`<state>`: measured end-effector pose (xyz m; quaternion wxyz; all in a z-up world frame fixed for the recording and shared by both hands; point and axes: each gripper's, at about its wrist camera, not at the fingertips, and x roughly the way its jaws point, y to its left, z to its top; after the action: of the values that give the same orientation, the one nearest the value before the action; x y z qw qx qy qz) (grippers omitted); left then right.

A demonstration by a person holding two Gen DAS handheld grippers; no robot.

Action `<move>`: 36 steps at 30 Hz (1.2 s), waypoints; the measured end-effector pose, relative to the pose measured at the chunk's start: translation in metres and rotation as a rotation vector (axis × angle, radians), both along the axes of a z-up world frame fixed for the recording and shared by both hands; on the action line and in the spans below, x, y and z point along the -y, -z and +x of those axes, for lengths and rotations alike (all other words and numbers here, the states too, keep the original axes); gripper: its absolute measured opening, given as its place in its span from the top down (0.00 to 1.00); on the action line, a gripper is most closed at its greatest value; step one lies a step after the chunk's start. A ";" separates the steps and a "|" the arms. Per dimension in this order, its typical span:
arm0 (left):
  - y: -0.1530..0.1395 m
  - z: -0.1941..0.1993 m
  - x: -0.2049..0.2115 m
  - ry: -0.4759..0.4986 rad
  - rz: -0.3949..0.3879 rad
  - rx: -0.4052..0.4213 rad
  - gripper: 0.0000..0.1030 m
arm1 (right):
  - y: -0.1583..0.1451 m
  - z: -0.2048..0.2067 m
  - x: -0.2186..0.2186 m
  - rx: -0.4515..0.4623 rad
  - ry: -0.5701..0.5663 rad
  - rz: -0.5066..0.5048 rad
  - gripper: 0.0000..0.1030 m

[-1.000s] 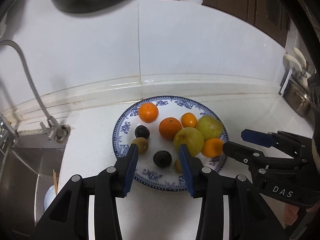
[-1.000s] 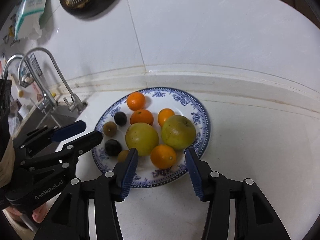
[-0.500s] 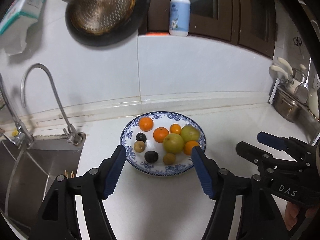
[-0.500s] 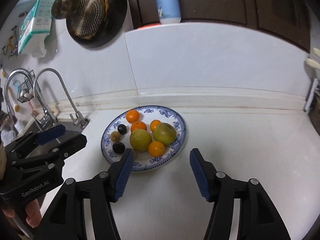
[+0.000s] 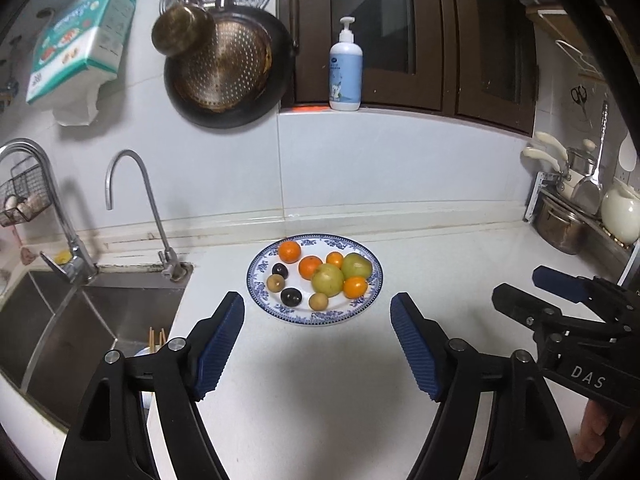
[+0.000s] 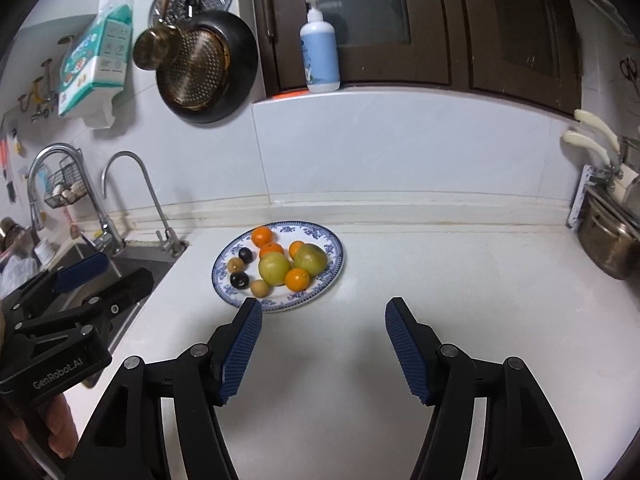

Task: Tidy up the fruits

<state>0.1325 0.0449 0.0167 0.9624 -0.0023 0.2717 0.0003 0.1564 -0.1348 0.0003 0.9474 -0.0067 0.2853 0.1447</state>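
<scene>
A blue-patterned white plate sits on the white counter near the back wall. It holds several oranges, two yellow-green fruits, two dark plums and two small brown fruits. My left gripper hovers in front of the plate and above the counter, its jaws still opening with nothing between them. My right gripper stands open and empty, in front of the plate's right side. Each gripper shows at the edge of the other's view.
A steel sink with two taps lies left of the plate. A pan and strainer hang on the wall, with a soap bottle on the ledge. Pots and utensils crowd the right end of the counter.
Both grippers have pulled back and up from the plate, which now looks small and far. Both sets of jaws have spread wider. The fruits lie as before.
</scene>
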 end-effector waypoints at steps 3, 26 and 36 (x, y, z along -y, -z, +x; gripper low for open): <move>-0.004 -0.016 0.006 -0.012 -0.003 0.011 0.23 | -0.005 -0.018 0.008 0.025 0.005 -0.020 0.37; -0.028 -0.095 0.038 -0.060 0.054 0.083 0.04 | -0.019 -0.099 0.049 0.070 0.018 -0.015 0.27; -0.031 -0.108 0.041 -0.056 0.061 0.094 0.03 | -0.023 -0.111 0.054 0.085 0.021 -0.011 0.27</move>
<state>0.0244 0.0037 0.0478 0.9733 0.0194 0.2260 0.0354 0.0450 -0.1883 0.0234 0.9602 -0.0151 0.2456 0.1326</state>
